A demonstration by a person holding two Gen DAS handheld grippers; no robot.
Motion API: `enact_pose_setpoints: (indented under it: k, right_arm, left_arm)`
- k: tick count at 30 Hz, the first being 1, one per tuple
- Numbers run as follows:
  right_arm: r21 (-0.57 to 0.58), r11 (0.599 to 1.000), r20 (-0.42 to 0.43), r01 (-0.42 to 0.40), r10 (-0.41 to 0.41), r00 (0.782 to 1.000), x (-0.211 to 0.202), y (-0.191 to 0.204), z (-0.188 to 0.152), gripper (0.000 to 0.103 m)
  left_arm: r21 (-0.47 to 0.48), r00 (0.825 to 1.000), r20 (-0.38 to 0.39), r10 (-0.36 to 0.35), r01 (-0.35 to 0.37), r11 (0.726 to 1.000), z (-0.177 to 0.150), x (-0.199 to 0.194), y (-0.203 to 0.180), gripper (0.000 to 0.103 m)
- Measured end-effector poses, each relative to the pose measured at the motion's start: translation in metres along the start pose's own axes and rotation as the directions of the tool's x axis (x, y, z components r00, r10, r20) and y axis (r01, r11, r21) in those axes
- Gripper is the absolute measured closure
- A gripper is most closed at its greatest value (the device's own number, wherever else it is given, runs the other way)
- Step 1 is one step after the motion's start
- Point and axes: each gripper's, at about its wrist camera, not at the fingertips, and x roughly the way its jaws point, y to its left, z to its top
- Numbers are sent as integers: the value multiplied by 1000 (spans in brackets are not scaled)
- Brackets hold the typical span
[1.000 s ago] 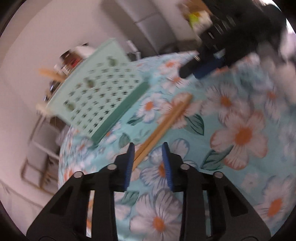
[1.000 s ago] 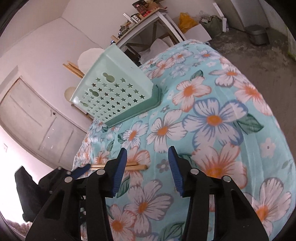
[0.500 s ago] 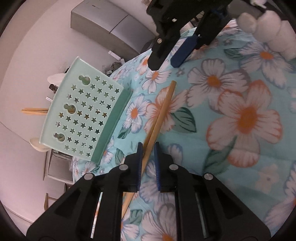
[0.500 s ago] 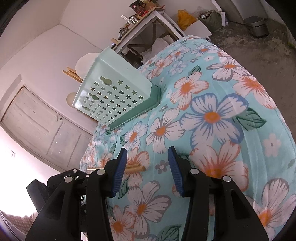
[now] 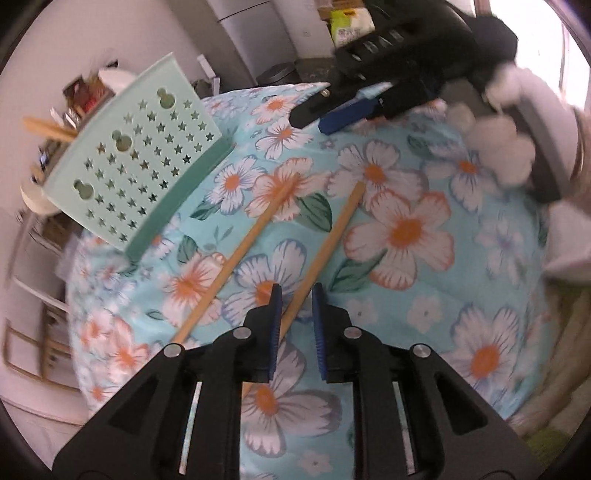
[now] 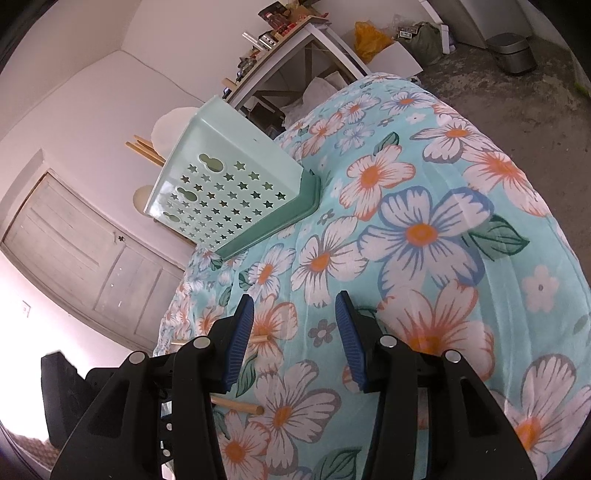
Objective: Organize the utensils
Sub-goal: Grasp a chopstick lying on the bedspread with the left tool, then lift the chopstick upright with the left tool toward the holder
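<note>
Two wooden chopsticks lie apart on the floral cloth. In the left wrist view my left gripper (image 5: 294,295) has its blue jaws closed around the near end of the right chopstick (image 5: 325,243). The left chopstick (image 5: 236,258) lies free on the cloth beside it. A mint-green perforated utensil basket (image 5: 140,155) stands at the far left with chopsticks sticking out of it. My right gripper (image 6: 293,332) is open and empty above the cloth; it also shows in the left wrist view (image 5: 354,107). Chopstick ends (image 6: 240,406) show beside its left finger. The basket (image 6: 236,192) stands ahead of it.
The table (image 6: 461,258) is covered by a turquoise flowered cloth. A shelf with clutter (image 6: 280,33) and a bin (image 6: 513,51) stand beyond it on the concrete floor. A gloved hand (image 5: 509,147) holds the right gripper.
The two chopsticks, lying together before, are now spread apart. My left gripper closed onto one chopstick and has swung it to the right. The right gripper stayed open and barely moved.
</note>
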Motion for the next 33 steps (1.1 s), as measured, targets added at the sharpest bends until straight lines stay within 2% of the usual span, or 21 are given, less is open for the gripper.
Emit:
enact_pose_setpoints:
  k: [7,14,18,21,22,24,27,31,32,33]
  right_arm:
    - [1,1000,-2,8,-8,1000,4,1,1,58]
    - [3,1000,-1,4,-4,1000,3,1,1,58]
    - [3,1000,0,2,-2,1000,4,0,0,58]
    - [3,1000,0,0,0,1000,3,0,0,58]
    - [3,1000,0,0,0,1000,3,-1,0,58]
    - [4,1000,-1,-3,3,1000,3,-1,-1,58]
    - [3,1000,-3,-4,4,1000,3,-1,0,58]
    - [-1,1000,-7,-3,3,1000,5,0,1,58]
    - [-2,1000,-7,-2,2,1000,5,1,1,58]
    - [-3,1000,-8,-1,1,1000,5,1,1,58]
  left_arm:
    - [-100,995,22,-101,103,990,7,17,16,85]
    - [-143,990,11,-137,137,980,16,29,23,85]
    - [-226,987,7,-162,160,961,19,34,32,85]
    - [-293,985,12,-170,166,941,17,30,36,94]
    - [-331,983,23,-185,182,926,14,26,39,98]
    - [-403,976,52,-210,213,890,8,19,44,98]
    - [-485,972,116,-206,236,842,-5,5,52,98]
    - [-603,964,188,-188,265,753,-25,-10,68,98]
    - [-636,961,210,-182,276,720,-32,-14,74,98]
    - [-653,956,229,-184,291,699,-36,-18,76,98]
